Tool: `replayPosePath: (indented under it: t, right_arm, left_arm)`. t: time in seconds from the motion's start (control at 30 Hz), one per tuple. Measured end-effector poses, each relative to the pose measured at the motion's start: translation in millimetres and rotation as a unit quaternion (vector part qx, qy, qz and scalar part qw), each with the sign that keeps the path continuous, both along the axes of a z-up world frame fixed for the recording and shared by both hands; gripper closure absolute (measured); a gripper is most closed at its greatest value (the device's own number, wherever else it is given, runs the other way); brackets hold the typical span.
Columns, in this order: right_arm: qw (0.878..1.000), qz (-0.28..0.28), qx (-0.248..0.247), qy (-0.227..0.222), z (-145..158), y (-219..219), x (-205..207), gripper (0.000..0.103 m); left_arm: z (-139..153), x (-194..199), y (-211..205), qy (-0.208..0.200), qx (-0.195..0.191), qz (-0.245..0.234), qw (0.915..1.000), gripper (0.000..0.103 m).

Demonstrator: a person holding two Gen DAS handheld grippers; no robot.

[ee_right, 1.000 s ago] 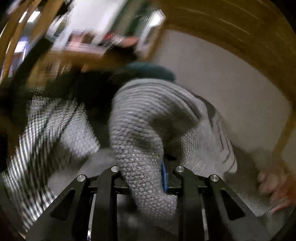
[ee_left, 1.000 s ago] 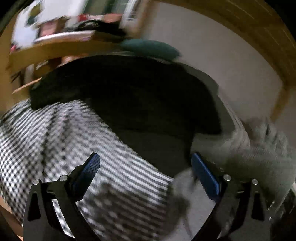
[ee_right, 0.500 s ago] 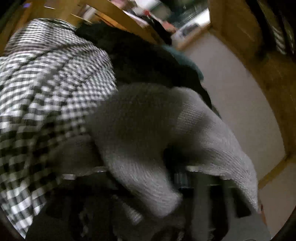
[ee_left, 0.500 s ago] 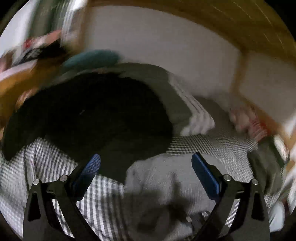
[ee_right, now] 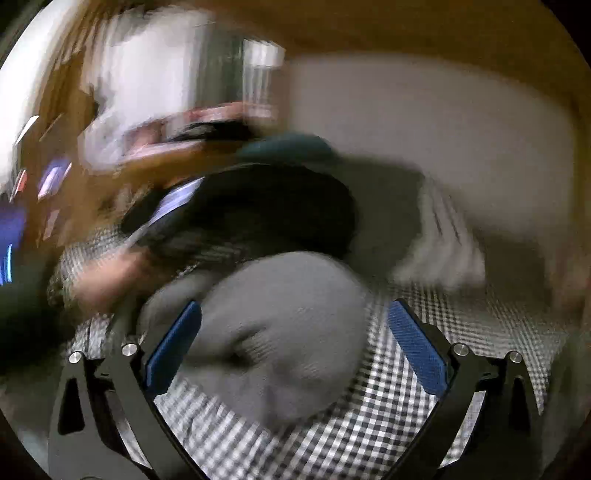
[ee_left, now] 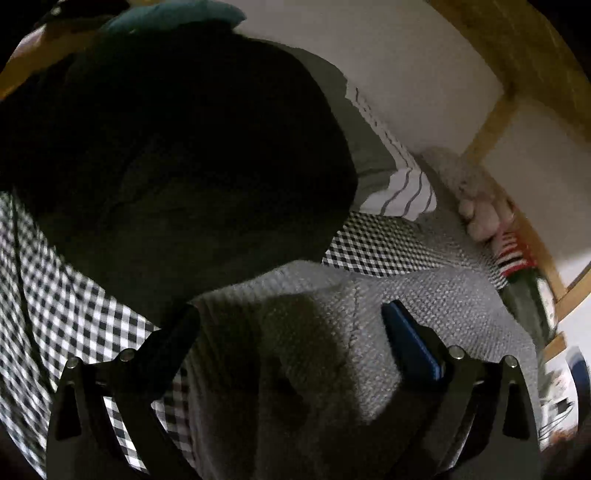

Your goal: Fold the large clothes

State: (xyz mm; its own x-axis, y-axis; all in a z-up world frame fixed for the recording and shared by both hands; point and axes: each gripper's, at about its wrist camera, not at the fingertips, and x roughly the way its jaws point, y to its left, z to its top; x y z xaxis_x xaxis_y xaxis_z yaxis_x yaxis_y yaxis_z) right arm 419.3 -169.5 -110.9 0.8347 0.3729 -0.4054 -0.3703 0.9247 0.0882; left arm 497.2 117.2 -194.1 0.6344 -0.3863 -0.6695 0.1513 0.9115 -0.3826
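Note:
A grey knit sweater (ee_left: 369,332) lies bunched on the black-and-white checked bed cover (ee_left: 373,247). My left gripper (ee_left: 291,314) hovers open just above it, and its blue pads touch nothing. In the blurred right wrist view the sweater (ee_right: 288,321) is a rounded heap between the fingers of my right gripper (ee_right: 295,306). That gripper's jaws are opening wide, and neither pad presses on the knit. A large black garment (ee_left: 177,158) lies behind the sweater, over the checked cover.
A grey-striped white pillow (ee_left: 402,192) and a teal cushion (ee_left: 170,14) lie beyond the black garment, against the white wall (ee_left: 406,66). A wooden frame (ee_left: 487,125) runs along the right, with a pale plush toy (ee_left: 480,218) and a red-striped item (ee_left: 513,254) beside it.
The right gripper was shut on the grey knit and has let go; the sweater now rests on the checked cover. The left gripper swung right and lower, over the sweater.

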Motion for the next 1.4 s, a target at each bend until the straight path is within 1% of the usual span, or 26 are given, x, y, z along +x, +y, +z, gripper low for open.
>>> replayPosePath:
  t: [0.03,0.07,0.1,0.13,0.17,0.2,0.23,0.27,0.3,0.33,0.4,0.47,0.53,0.6,0.63,0.7,0.77,0.83,0.87,0.9,0.93,1.0,1.07,1.27,1.37,1.4]
  right_arm:
    - [0.999,0.007,0.034,0.036,1,-6,25,0.007]
    - [0.996,0.016,0.048,0.072,-2,-2,51,0.008]
    - [0.995,0.022,0.027,0.094,-4,3,60,0.008]
    - [0.989,0.035,-0.024,0.143,-17,24,77,0.009]
    - [0.982,0.048,-0.038,0.177,-30,35,84,0.007]
    - [0.983,0.045,-0.047,0.174,-33,41,82,0.007]
    - [0.983,0.042,-0.069,0.162,-35,47,75,0.007]
    - [0.982,0.041,-0.083,0.162,-39,52,67,0.007]
    - [0.982,0.041,-0.088,0.161,-41,52,63,0.007]
    - [0.982,0.040,-0.096,0.157,-44,53,57,0.007]
    - [0.982,0.036,-0.109,0.153,-52,60,48,0.007]
    - [0.980,0.035,-0.131,0.147,-60,67,41,0.007]
    - [0.978,0.032,-0.153,0.139,-68,76,37,0.007]
    - [0.978,0.027,-0.158,0.135,-75,83,33,0.007]
    - [0.979,0.029,-0.154,0.130,-74,84,33,0.007]
    - [0.981,0.051,-0.141,0.125,-61,76,23,0.007]
    - [0.985,0.084,-0.092,0.119,-34,64,17,0.007]
    - [0.992,0.045,-0.056,0.105,-12,46,29,0.007]
    - [0.991,0.004,-0.043,0.130,-10,36,49,0.007]
    - [0.984,-0.009,-0.036,0.177,-19,31,72,0.007]
    - [0.976,0.009,-0.028,0.217,-34,32,89,0.007]
    - [0.971,0.039,0.001,0.236,-48,32,98,0.007]
    - [0.966,0.058,0.016,0.252,-65,33,100,0.007]
    - [0.971,0.055,0.045,0.228,-92,23,98,0.007]
    - [0.975,0.049,0.037,0.213,-85,15,94,0.006]
    - [0.974,0.051,0.034,0.216,-83,12,94,0.005]
  left_arm:
    - [1,-1,1,0.002,-0.001,-0.001,1.0000,0.005]
    - [4,-1,-1,0.005,0.005,-0.003,1.0000,0.005]
    - [13,-3,-2,0.006,0.023,-0.006,0.9997,0.005]
    - [28,-8,-2,-0.001,0.048,0.003,0.9989,0.005]
    - [42,-14,2,-0.014,0.067,0.017,0.9975,0.005]
    - [70,-28,9,-0.055,0.089,0.056,0.9929,0.005]
    - [83,-38,13,-0.078,0.085,0.075,0.9905,0.005]
    - [97,-50,22,-0.097,0.068,0.089,0.9889,0.005]
    - [107,-58,23,-0.101,0.039,0.084,0.9906,0.005]
    - [109,-61,18,-0.087,0.018,0.067,0.9937,0.005]
    - [97,-60,-3,-0.064,0.002,0.036,0.9973,0.005]
    - [75,-56,-24,-0.056,0.018,0.036,0.9976,0.005]
    - [36,-39,-47,-0.020,0.043,0.037,0.9982,0.005]
    - [0,-25,-49,-0.033,0.039,0.044,0.9978,0.004]
    - [-10,-21,-44,-0.029,0.023,0.046,0.9983,0.004]
    - [-29,-9,-23,0.005,-0.041,0.068,0.9969,0.004]
    - [-31,-5,-15,0.008,-0.028,0.092,0.9953,0.004]
    - [-35,3,-14,0.023,-0.040,0.086,0.9952,0.004]
    - [-36,9,-15,0.026,-0.041,0.083,0.9954,0.004]
    - [-36,10,-17,0.023,-0.037,0.082,0.9957,0.004]
    - [-35,11,-19,0.020,-0.031,0.085,0.9957,0.004]
    - [-37,13,-22,0.015,-0.016,0.100,0.9947,0.004]
    - [-39,14,-23,0.012,-0.016,0.094,0.9954,0.004]
    - [-41,27,-36,0.016,0.004,0.079,0.9967,0.004]
    - [-28,17,-32,0.036,-0.012,0.085,0.9956,0.005]
    - [-14,0,-28,0.034,-0.037,0.089,0.9947,0.005]
